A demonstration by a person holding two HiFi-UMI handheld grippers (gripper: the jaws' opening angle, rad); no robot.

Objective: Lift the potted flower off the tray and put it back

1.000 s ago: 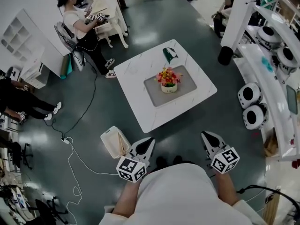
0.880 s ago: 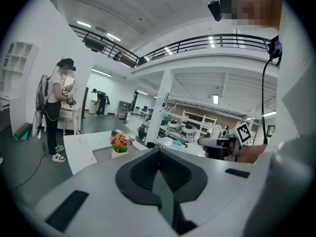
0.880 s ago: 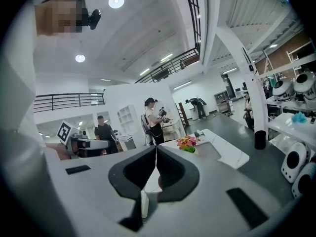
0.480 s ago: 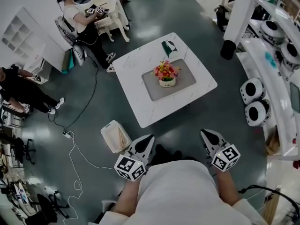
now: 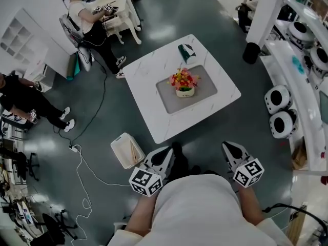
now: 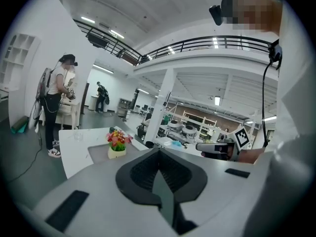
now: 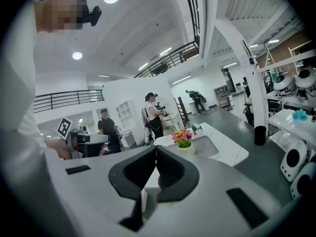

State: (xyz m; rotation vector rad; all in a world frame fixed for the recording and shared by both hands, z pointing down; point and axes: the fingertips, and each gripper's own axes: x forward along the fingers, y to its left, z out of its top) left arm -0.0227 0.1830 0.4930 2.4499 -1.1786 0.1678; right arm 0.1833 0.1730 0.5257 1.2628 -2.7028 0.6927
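Note:
The potted flower [image 5: 184,82], pink and orange blooms in a small white pot, stands on the grey tray [image 5: 169,99] in the middle of a white square table [image 5: 148,70]. Both grippers hang well short of the table, over the dark floor, close to the person's body. My left gripper [image 5: 166,152] has its jaws shut and empty. My right gripper [image 5: 229,148] is shut too, with nothing in it. The flower [image 6: 117,142] shows small and far off in the left gripper view, beyond the left gripper [image 6: 158,150]. It [image 7: 183,138] is also distant past the right gripper [image 7: 156,147].
A dark green object [image 5: 186,53] lies on the table's far corner. A white bin [image 5: 126,151] and a cable [image 5: 82,163] are on the floor at left. White round robots [image 5: 278,111] and a pillar [image 5: 264,19] stand at right. Two people [image 5: 89,24] are at the far left.
The person has stepped a little toward the table, and a foot now shows between the grippers. Both grippers have sunk slightly and stay shut and empty.

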